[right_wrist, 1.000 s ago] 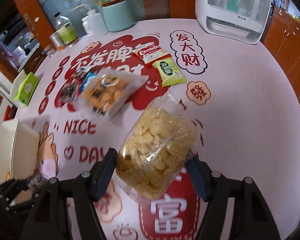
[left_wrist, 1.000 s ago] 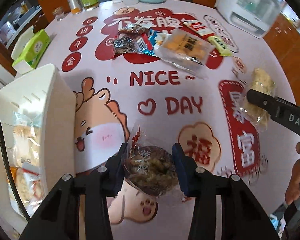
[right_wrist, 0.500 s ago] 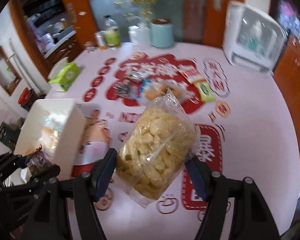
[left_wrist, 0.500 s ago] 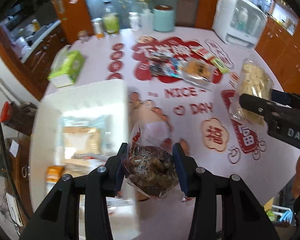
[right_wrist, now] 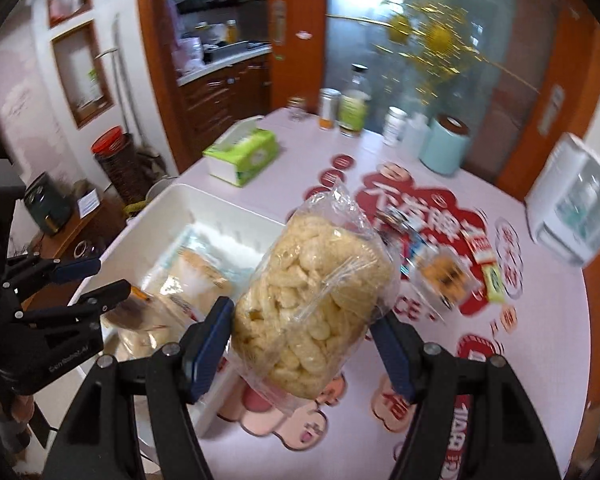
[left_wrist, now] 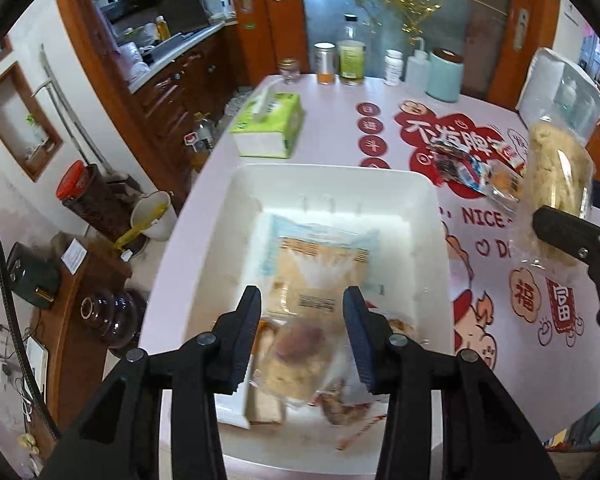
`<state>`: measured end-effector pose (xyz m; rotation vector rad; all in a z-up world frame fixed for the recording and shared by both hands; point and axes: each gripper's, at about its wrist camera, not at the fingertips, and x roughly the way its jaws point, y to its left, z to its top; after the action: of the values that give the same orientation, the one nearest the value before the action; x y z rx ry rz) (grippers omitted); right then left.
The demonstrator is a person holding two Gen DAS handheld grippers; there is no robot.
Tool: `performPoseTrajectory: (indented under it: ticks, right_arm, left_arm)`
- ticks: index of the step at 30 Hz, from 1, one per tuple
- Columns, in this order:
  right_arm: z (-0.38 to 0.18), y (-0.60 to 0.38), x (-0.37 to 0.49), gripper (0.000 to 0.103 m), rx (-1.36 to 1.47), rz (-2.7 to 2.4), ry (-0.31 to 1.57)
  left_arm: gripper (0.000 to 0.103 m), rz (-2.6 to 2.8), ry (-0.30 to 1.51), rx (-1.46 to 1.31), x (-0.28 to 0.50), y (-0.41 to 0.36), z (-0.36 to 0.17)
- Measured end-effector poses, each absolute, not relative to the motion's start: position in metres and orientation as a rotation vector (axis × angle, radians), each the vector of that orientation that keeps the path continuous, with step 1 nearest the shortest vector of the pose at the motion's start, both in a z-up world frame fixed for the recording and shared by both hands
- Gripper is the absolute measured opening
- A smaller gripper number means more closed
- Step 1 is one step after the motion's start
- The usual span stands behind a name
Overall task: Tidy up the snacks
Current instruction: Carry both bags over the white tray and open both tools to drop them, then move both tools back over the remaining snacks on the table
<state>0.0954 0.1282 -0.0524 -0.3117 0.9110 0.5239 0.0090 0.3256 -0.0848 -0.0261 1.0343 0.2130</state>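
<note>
- The left gripper hangs over the white bin, fingers spread apart with nothing clamped between them.
- Below those fingers lies a dark snack pack with red trim, blurred, low in the near end of the bin; whether it touches the floor of the bin cannot be told.
- Next to it in the bin sit a pale crumbly pack and, further in, a flat pack with a light blue border.
- The right gripper holds a clear puff bag full of pale yellow puffs; its blue-padded fingers press on both flanks of the bag.
- The puff bag stands roughly upright, above the bench, just beside the right wall of the bin; its twisted top points up.
- In the left wrist view the same bag shows at the right edge, in the air to the right of the bin.
- The remaining snacks lie in a loose cluster on the red print of the bench cover, well apart from the bin.
- A green tissue box stands on the bench beyond the far wall of the bin.
- Bottles and a pale blue canister line the far edge of the bench; a white appliance stands at the right.
</note>
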Motion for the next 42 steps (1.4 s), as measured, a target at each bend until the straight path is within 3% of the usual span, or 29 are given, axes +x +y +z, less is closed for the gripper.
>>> performPoseTrajectory:
  ticks: [6, 7, 8, 10, 15, 21, 42]
  right_arm:
    - [-0.055, 0.172, 0.101, 0.070, -0.357, 0.582, 0.916]
    - [-0.056, 0.177, 0.101, 0.070, -0.358, 0.588, 0.920]
    - [-0.057, 0.183, 0.102, 0.071, -0.358, 0.598, 0.924]
    - [-0.061, 0.192, 0.106, 0.073, -0.361, 0.619, 0.939]
    - [-0.070, 0.207, 0.109, 0.079, -0.369, 0.621, 0.954]
    - [-0.068, 0.211, 0.104, 0.094, -0.373, 0.619, 0.920]
    - [-0.069, 0.128, 0.113, 0.095, -0.225, 0.454, 0.962]
  left_arm:
    - [0.042, 0.227, 1.018, -0.038, 0.001, 0.343, -0.087]
    - [0.050, 0.227, 1.018, -0.041, 0.000, 0.345, -0.088]
    - [0.064, 0.226, 1.018, -0.045, -0.001, 0.347, -0.089]
    - [0.080, 0.226, 1.009, -0.051, -0.006, 0.351, -0.089]
    - [0.088, 0.212, 1.012, -0.051, -0.009, 0.355, -0.093]
    - [0.089, 0.196, 1.042, -0.077, -0.008, 0.360, -0.100]
    - [0.089, 0.063, 1.008, 0.017, 0.013, 0.302, -0.085]
